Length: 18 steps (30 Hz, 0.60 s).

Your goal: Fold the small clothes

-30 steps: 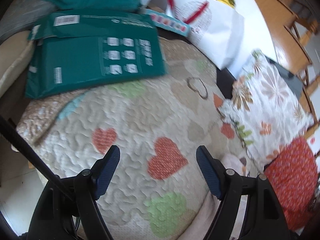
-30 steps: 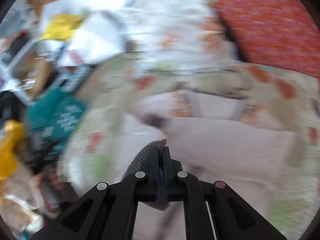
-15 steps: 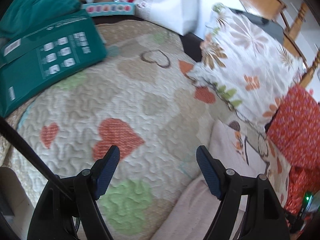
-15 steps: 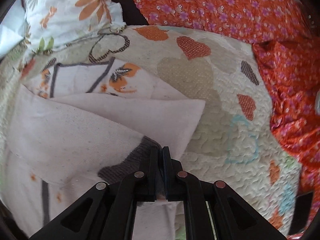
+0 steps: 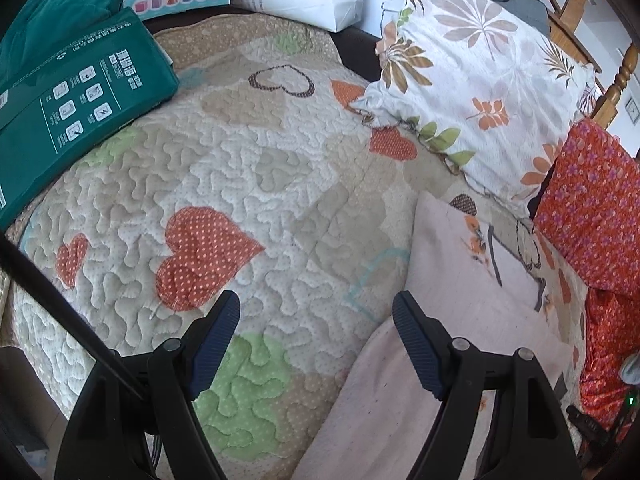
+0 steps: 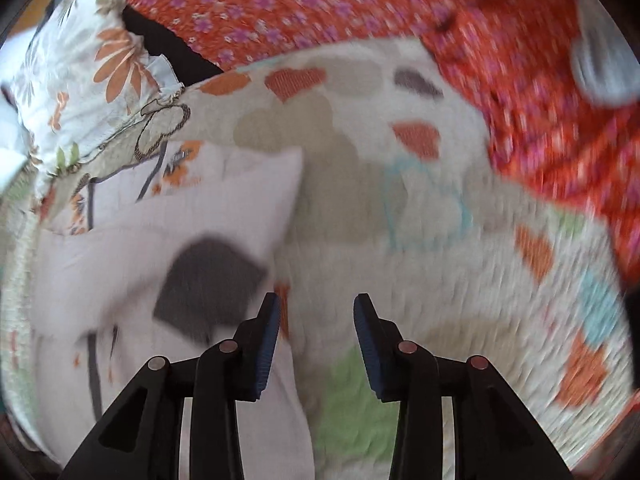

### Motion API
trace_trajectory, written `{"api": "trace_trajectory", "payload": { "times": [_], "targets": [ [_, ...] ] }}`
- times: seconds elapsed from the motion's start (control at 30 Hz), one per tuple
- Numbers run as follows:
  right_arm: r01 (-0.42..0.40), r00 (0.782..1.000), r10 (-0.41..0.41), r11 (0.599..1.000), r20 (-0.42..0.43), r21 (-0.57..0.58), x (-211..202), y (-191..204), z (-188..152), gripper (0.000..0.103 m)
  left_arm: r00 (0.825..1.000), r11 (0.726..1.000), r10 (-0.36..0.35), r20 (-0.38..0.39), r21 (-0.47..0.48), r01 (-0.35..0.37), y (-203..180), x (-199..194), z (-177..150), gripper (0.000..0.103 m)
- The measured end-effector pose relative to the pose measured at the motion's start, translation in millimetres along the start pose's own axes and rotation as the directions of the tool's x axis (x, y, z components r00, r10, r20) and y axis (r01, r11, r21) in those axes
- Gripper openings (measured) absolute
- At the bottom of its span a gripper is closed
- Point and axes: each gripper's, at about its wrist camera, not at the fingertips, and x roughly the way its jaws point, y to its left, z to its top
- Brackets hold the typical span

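Two grippers hang over a heart-patterned quilt. The right gripper, jaws just parted and empty, has the pale pink garment lying at its ten o'clock. The left gripper gapes unloaded, the garment at its four o'clock.

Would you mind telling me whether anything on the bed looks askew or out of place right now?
The pale pink garment is only partly folded: its dark grey cuff lies tilted across the top layer, and a corner juts over the heart quilt. The right gripper stands open beside it, its jaws having just been opening, nothing between them.
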Motion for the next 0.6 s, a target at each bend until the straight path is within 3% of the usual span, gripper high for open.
{"api": "trace_trajectory", "payload": {
  "times": [0.13,0.3,0.37,0.43,0.5,0.6],
  "targets": [
    [-0.139,0.990,0.141,0.988,-0.022,0.072,-1,-16,-47,0.043,1.000,0.999,0.000,-0.016,0.041,0.000,0,1,-9,0.078],
    [-0.263,0.964,0.265,0.957,0.001,0.122,-4,-24,-83,0.046,0.991,0.994,-0.086,-0.106,0.054,0.092,0,10,-30,0.078],
    [-0.327,0.943,0.332,0.935,-0.011,0.139,-4,-23,-91,0.047,0.973,0.985,-0.160,-0.167,0.042,0.169,1,15,-43,0.077],
    [-0.382,0.920,0.391,0.911,-0.028,0.157,-1,-21,-101,0.048,0.939,0.967,-0.244,-0.242,0.011,0.254,2,23,-58,0.077],
    [-0.401,0.913,0.407,0.906,-0.021,0.139,-3,-19,-109,0.048,0.910,0.953,-0.294,-0.291,-0.020,0.302,4,30,-70,0.075],
    [-0.452,0.888,0.460,0.881,-0.028,0.140,-4,-18,-120,0.049,0.911,0.949,-0.299,-0.284,0.005,0.314,4,25,-79,0.069]
  ]
}}
